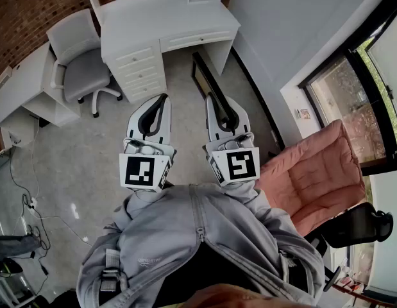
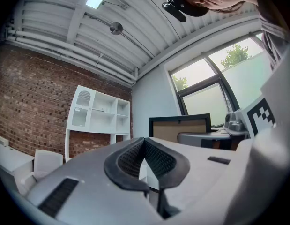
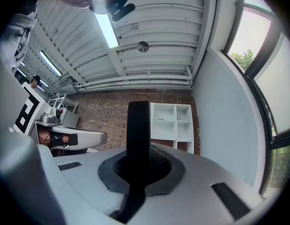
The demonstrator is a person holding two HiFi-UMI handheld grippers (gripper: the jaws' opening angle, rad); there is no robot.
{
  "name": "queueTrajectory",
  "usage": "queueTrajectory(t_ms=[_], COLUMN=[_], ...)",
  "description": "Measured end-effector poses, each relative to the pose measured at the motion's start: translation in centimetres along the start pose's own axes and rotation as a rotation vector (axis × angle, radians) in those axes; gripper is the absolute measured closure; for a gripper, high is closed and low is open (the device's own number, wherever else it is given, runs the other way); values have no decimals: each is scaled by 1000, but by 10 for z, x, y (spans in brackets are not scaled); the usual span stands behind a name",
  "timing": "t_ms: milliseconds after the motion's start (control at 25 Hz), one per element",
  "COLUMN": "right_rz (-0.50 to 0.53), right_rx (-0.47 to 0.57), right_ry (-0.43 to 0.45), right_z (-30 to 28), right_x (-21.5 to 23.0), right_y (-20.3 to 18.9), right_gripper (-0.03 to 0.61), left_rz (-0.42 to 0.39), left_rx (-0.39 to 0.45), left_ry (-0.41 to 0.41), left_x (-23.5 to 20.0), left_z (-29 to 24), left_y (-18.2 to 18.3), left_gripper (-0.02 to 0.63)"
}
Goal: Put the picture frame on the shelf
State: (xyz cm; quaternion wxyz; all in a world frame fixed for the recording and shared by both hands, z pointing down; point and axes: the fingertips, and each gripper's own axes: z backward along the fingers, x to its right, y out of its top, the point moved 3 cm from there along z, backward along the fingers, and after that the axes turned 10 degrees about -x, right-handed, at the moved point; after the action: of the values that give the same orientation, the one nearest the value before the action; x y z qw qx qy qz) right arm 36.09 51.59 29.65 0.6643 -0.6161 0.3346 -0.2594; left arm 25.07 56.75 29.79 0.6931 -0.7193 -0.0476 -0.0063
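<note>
The picture frame point(image 1: 201, 77), black-edged with a brown back, stands upright in my right gripper point(image 1: 211, 99), which is shut on its lower edge. In the right gripper view the frame point(image 3: 138, 121) shows edge-on as a black bar rising between the closed pads of the right gripper point(image 3: 138, 159). The left gripper view shows the frame's point(image 2: 180, 128) brown back off to the right. My left gripper point(image 1: 161, 99) is shut with nothing in it, and its tips point(image 2: 145, 139) meet. The white cubby shelf point(image 2: 98, 114) stands against the brick wall ahead, and the shelf point(image 3: 172, 121) also shows behind the frame.
A white desk with drawers point(image 1: 160, 24) and a grey office chair point(image 1: 83, 69) stand ahead of me. A pink armchair point(image 1: 320, 172) sits close on my right under the window point(image 1: 352, 95). Cables point(image 1: 25, 201) trail over the floor at left.
</note>
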Motion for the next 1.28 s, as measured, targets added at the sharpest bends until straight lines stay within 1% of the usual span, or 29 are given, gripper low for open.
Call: queueTrajectory(t_ms=[280,480,600,760,960,1080,1280], right_rz=[1,-29,-39,-36,-38,-29,-18], right_rx=[2,9,7,-3,-14,-9,-10], right_ry=[3,16,25,35,36,36,32], right_z=[2,11,7,-6,-37,-65,-128], right_x=[13,36,41,45,60,66,78], right_y=[-2,-13,-17,-23,-31,-31,-30], right_gripper=[546,546,546,546,546,546,546], left_rz=[4,-1,2,4,9,9,18], left_rx=[-1,-12,-26,-31,-27,-18,-2], left_ry=[-5,-10,-11,0,-6,-1,4], left_x=[15,42,44,38,25,6,-39], left_z=[-10,-21,-30,-43,-75,-98,-145], left_y=[2,-5,-9,-13,-16,-16,-13], left_gripper=[606,606,606,606,606,606,606])
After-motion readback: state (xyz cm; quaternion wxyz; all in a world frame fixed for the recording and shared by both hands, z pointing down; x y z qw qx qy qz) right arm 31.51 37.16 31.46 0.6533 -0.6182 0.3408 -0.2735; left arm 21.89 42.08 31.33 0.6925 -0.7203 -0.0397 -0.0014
